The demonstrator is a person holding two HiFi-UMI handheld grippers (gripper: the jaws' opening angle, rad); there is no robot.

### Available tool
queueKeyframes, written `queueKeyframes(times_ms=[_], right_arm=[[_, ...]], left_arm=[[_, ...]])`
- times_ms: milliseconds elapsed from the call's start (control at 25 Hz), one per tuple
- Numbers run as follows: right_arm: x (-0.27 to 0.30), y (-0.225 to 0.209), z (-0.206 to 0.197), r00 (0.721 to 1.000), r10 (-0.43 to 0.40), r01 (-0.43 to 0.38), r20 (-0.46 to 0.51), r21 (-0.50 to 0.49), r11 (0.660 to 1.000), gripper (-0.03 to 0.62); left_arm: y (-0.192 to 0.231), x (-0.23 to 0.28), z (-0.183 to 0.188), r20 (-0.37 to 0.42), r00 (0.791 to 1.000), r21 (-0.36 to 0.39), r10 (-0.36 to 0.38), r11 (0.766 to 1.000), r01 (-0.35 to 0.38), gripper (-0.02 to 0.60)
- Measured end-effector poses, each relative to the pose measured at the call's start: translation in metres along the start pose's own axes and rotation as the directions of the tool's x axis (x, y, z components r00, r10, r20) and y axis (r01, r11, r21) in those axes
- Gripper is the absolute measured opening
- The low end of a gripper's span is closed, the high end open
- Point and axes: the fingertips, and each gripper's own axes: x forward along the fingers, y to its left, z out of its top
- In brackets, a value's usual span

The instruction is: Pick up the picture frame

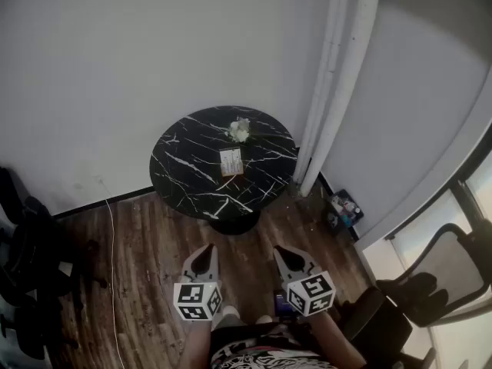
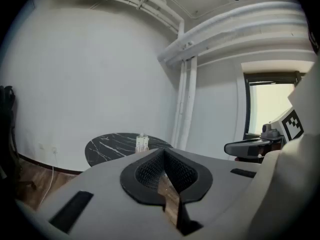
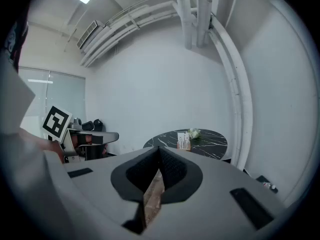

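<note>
A small picture frame (image 1: pixel 231 162) with a wooden base stands near the middle of a round black marble table (image 1: pixel 184 160). It also shows far off in the left gripper view, the frame (image 2: pixel 141 143), and in the right gripper view, the frame (image 3: pixel 183 140). My left gripper (image 1: pixel 206 254) and right gripper (image 1: pixel 282 252) hover over the wooden floor, well short of the table. Both are shut with nothing between the jaws, the left gripper (image 2: pixel 163 154) and the right gripper (image 3: pixel 159 153) alike.
A white flower piece (image 1: pixel 241 131) sits behind the frame on the table. White pipes (image 1: pixel 338 75) run down the wall right of the table. A box of small items (image 1: pixel 344 208) lies on the floor at the right. Dark chairs (image 1: pixel 430 283) stand right and left. A cable (image 1: pixel 112 244) trails along the floor.
</note>
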Motion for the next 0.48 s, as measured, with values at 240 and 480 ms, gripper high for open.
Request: queueKeyframes(times_ms=[240, 480], right_arm=[[-0.0024, 0.0005, 0.0015, 1.0, 0.0, 0.0, -0.001, 0.001, 1.0, 0.017], [-0.0057, -0.0026, -0.0018, 1.0, -0.003, 0.003, 0.006, 0.017, 1.0, 0.017]], left_arm=[[-0.0011, -0.0025, 0.0028, 0.002, 1.0, 0.012, 0.006, 1.0, -0.006, 0.014], [-0.0046, -0.0021, 0.0014, -0.007, 1.0, 0.025, 0.006, 1.0, -0.005, 0.014]])
